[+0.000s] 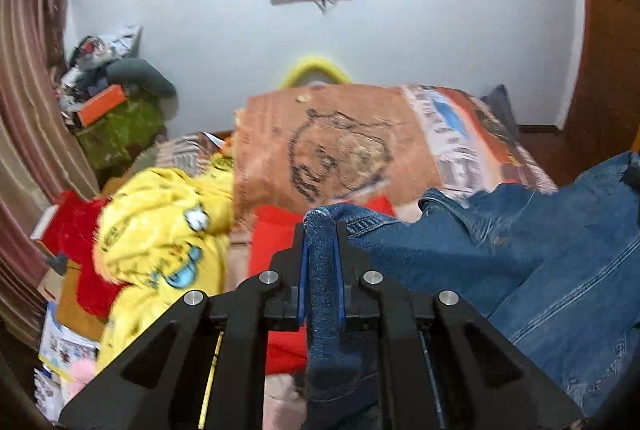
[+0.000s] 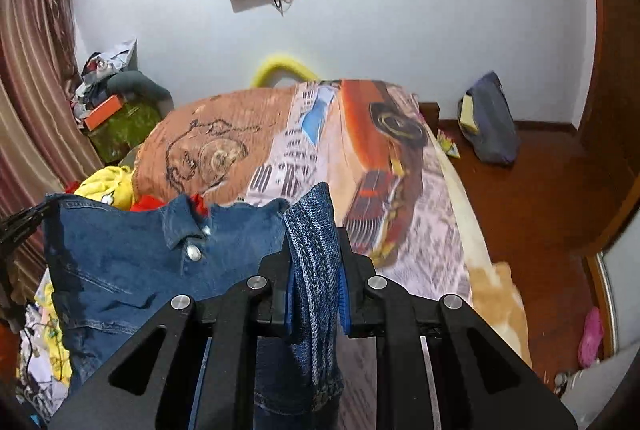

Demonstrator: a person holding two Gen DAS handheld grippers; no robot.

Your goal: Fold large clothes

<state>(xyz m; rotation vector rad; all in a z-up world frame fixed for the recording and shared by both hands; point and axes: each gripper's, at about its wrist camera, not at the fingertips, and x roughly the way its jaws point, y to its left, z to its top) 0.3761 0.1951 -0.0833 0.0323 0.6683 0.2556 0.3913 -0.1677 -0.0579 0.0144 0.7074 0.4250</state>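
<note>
A blue denim jacket point(image 1: 500, 250) hangs in the air over the bed, stretched between both grippers. My left gripper point(image 1: 320, 230) is shut on a thick fold of the jacket's edge at its left end. My right gripper point(image 2: 314, 234) is shut on a bunched fold of the same jacket point(image 2: 132, 262) at its right end. The collar and metal snap buttons point(image 2: 194, 252) face the right wrist view. The jacket's lower part hangs out of sight below the grippers.
The bed carries an orange and car-print blanket point(image 2: 360, 165). A yellow cartoon-print garment point(image 1: 160, 230) and red cloth point(image 1: 276, 242) lie on its left side. Cluttered boxes and a green bundle point(image 1: 116, 133) stand by the striped curtain. A dark bag point(image 2: 490, 125) sits on the wooden floor.
</note>
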